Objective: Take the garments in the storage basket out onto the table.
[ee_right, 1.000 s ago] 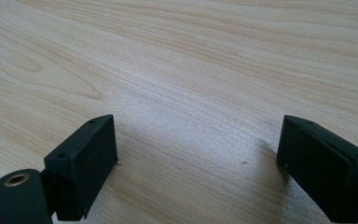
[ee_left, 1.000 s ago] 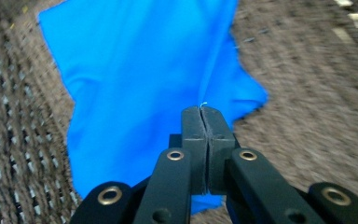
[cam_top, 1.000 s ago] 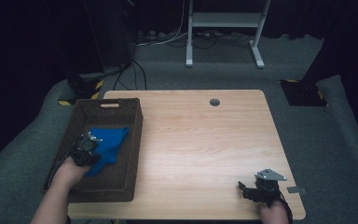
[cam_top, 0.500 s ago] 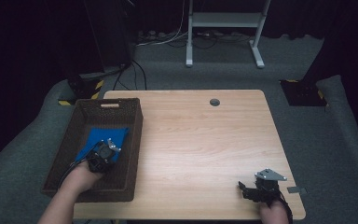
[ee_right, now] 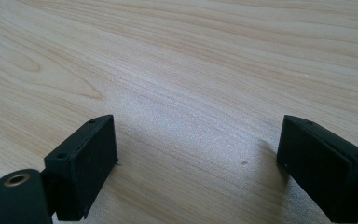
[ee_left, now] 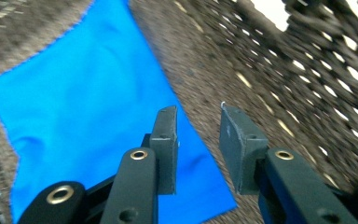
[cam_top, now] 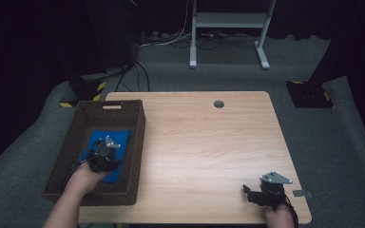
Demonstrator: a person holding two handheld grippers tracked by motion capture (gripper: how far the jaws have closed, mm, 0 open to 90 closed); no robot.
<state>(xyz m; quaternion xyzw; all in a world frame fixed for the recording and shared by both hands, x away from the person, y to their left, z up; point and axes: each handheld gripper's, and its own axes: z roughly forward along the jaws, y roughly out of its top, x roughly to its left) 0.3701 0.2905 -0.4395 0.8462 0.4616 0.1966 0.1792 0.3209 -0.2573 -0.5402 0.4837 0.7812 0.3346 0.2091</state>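
1. Two grippers are in use at a wooden table [cam_top: 204, 142], one in each of the person's hands.
2. At the table's left side sits a dark woven basket [cam_top: 138, 137], and a blue cloth [cam_top: 116, 137] lies flat on its floor.
3. Inside the basket the left gripper [cam_top: 108, 145] is low over the cloth, with the person's left hand [cam_top: 88, 176] behind it.
4. From the left gripper view, the cloth [ee_left: 88, 107] spreads out beneath and beyond the jaws, its right edge running under the gap between them, with the basket's woven wall [ee_left: 307, 70] to the right.
5. Its jaws have just been opening; they stand a narrow way apart, nothing is between them and the pads press on nothing.
6. Near the table's front right corner rests the right gripper [cam_top: 249, 192], well apart from the basket.
7. From the right gripper view, its jaws stand wide over bare wood [ee_right: 191, 70], holding nothing.
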